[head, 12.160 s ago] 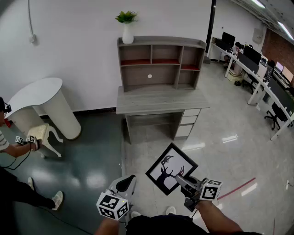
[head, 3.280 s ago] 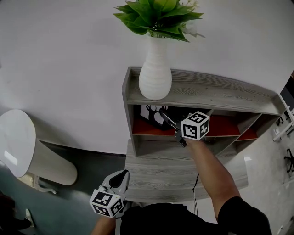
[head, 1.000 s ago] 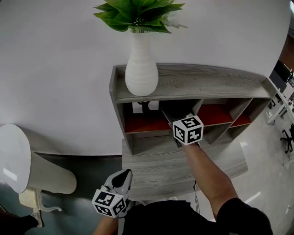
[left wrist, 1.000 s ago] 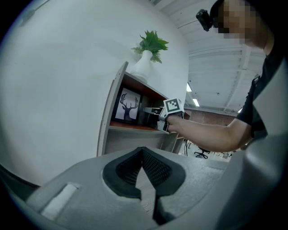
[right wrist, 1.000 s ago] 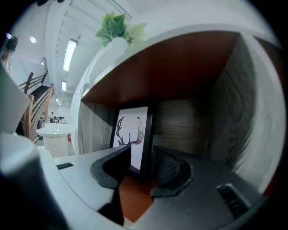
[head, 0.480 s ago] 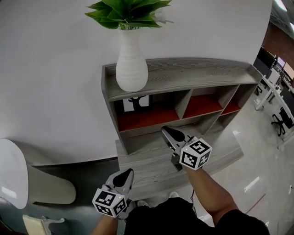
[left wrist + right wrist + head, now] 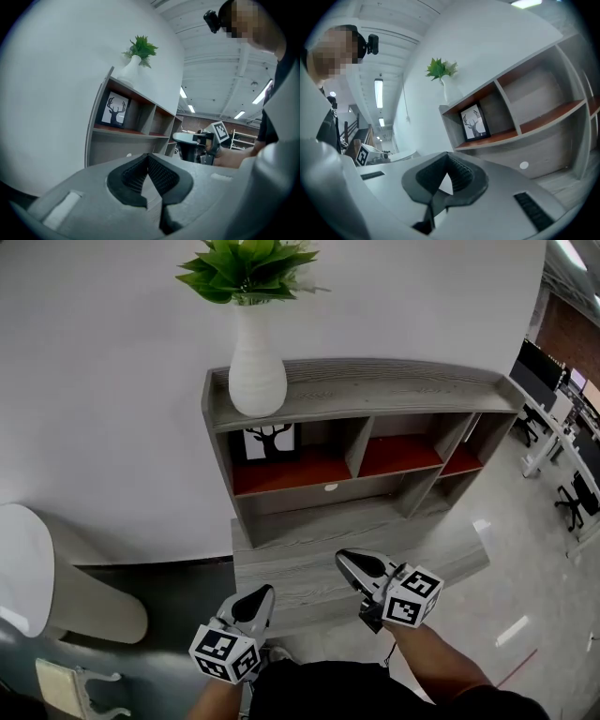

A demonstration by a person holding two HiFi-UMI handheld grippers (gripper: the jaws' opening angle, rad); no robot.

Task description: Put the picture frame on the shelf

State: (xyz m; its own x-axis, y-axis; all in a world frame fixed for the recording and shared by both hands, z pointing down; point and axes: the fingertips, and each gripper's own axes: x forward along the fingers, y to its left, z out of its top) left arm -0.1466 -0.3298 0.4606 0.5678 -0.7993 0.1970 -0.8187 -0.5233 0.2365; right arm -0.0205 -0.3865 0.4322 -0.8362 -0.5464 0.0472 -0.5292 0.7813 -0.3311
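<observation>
The picture frame (image 7: 270, 442), black-edged with a deer silhouette, stands upright in the top left compartment of the grey shelf unit (image 7: 375, 395). It also shows in the left gripper view (image 7: 114, 109) and the right gripper view (image 7: 474, 123). My right gripper (image 7: 349, 562) hovers over the desk top (image 7: 300, 549), well clear of the shelf. Its jaws have just been closing and now meet with nothing between them (image 7: 447, 157). My left gripper (image 7: 255, 601) hangs at the desk's front edge, shut and empty (image 7: 148, 157).
A white vase with a green plant (image 7: 256, 371) stands on the shelf unit's top, left end. Red-floored compartments lie to the right of the frame. A white rounded table (image 7: 23, 568) is at the left; office desks (image 7: 562, 381) are at the far right.
My right gripper let go of the frame in the top left compartment, drew back and down over the desk, and its jaws closed. The left gripper shifted only a little.
</observation>
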